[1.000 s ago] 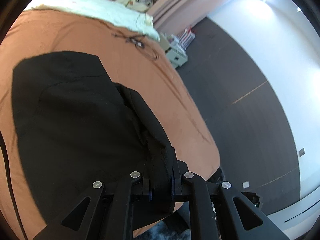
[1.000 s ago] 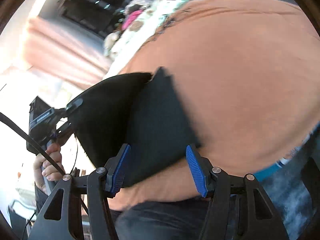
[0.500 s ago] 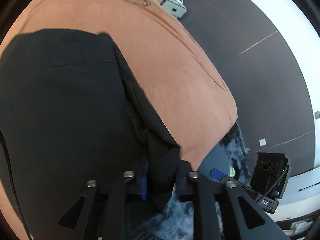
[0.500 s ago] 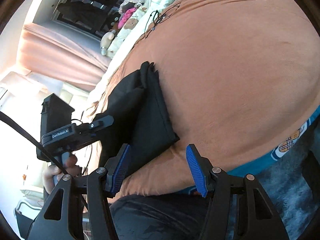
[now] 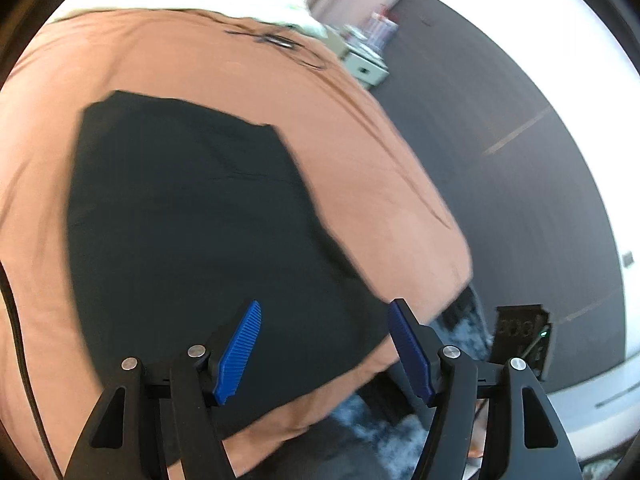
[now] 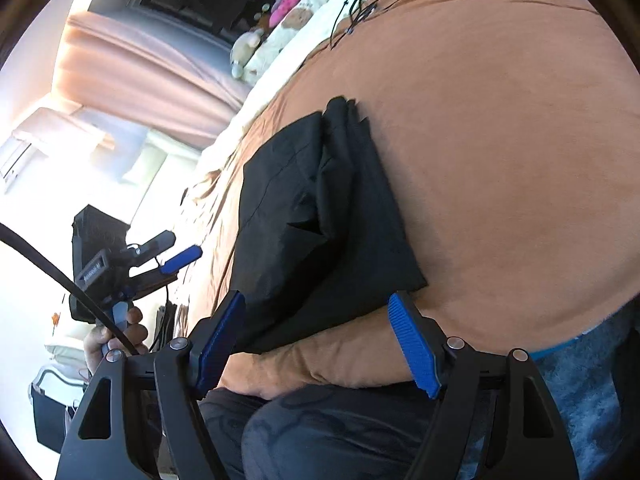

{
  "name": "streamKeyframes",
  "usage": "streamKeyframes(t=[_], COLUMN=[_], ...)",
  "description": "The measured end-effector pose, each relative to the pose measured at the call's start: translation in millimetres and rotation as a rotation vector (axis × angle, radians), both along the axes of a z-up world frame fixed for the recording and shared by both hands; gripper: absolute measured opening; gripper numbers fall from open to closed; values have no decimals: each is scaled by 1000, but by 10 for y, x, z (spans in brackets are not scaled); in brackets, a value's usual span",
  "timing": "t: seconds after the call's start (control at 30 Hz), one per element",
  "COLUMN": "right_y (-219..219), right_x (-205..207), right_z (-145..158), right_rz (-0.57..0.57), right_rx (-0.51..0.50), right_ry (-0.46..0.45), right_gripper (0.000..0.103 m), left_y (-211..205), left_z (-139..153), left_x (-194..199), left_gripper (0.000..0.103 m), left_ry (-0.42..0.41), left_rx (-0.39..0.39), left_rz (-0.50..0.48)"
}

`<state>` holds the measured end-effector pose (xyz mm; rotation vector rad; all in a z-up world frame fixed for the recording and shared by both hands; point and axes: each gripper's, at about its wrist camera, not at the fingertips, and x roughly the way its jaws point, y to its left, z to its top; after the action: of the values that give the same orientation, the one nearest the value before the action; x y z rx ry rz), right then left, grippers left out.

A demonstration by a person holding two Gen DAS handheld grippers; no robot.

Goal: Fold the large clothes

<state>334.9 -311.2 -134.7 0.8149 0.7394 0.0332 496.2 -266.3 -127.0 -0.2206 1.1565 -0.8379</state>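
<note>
Black garment [image 5: 192, 216] lies folded on the orange bedspread [image 5: 360, 152], free of both grippers.

In the left wrist view the left gripper [image 5: 324, 348] has its 2 blue pads [image 5: 240, 348] spread apart, the jaws having just been opening; the garment's near edge shows in the gap below and beyond them, with nothing pinched. In the right wrist view the right gripper [image 6: 316, 344] is likewise spread, its jaws also just widened, and the garment [image 6: 320, 216] lies just ahead of the fingertips near the bed's front edge, its near hem showing between the 2 pads without being pressed. The left gripper [image 6: 176, 260] appears there at the garment's left side, held by a hand [image 6: 116, 332], its pads apart and clear of the cloth.
</note>
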Motion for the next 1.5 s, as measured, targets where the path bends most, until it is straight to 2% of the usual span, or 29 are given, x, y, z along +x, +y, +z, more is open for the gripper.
streamKeyframes(t=[0.2,0.33,0.4,0.43,0.47,0.5,0.57,0.63,0.67,0.7,0.73,0.8,0.87,1.03,1.2,1.27,1.33,1.37,1.4,1.43,1.47,1.5], right_y=[-90,-151,-177,-194,-196,-222,-246,-281,-296,-330,-338,-390,-392,-426,-434,-456,-481,-516,-554,-607,-636,-684], right_x=[379,635,757,787,807,825,791,720,673,638,601,502,461,413,436,419,431,451,464,490,523,581], right_z=[15,20,-7,-10,-6,-13,11,28,25,19,-2,-33,-75,-175,-115,-16,124,193,223,278,296,317], right_rz=[34,64,76,72,70,75,76,83,82,78,71,87,73,50,56,67,85,89,91,85,88,98], right_rx=[-20,-77,-100,-120,-136,-138,-139,-149,-148,-146,-149,-127,-125,-89,-61,-67,-103,-121,-130,-144,-149,-147], right_ry=[57,96,120,119,115,112,79,56,53,53,53,43,44,71,95,90,92,89,82,71,65,67], right_gripper=[73,73,72,67,42,26,19,16,14,13,12,11,10,10,11,17,27,45,68,72,72,72], left_y=[699,939,1032,1058,1050,1042,974,941,924,912,889,794,737,554,358,382,420,461,490,531,568,600], left_z=[-205,-429,-566,-652,-728,-804,-915,-960,-972,-981,-965,-904,-808,-728,-730,-726,-736,-727,-712,-703,-691,-681], left_x=[38,-28,-76,-92,-81,-104,-122,-137,-138,-144,-151,-137,-178,-257,-236,-186,-95,-33,42,104,191,250], left_gripper=[68,68,68,68,68,68,68,67,64,55,54,44,39,36,36,37,40,47,59,64,70,70], left_ry=[14,39,54,73,93,110,128,134,136,134,128,99,79,48,30,42,60,57,51,46,43,43], left_rx=[53,108,129,126,124,126,142,150,152,147,151,177,193,235,276,273,254,246,242,237,227,217], left_rz=[137,219,231,235,238,240,228,215,208,201,193,186,171,124,82,81,91,100,115,132,152,163])
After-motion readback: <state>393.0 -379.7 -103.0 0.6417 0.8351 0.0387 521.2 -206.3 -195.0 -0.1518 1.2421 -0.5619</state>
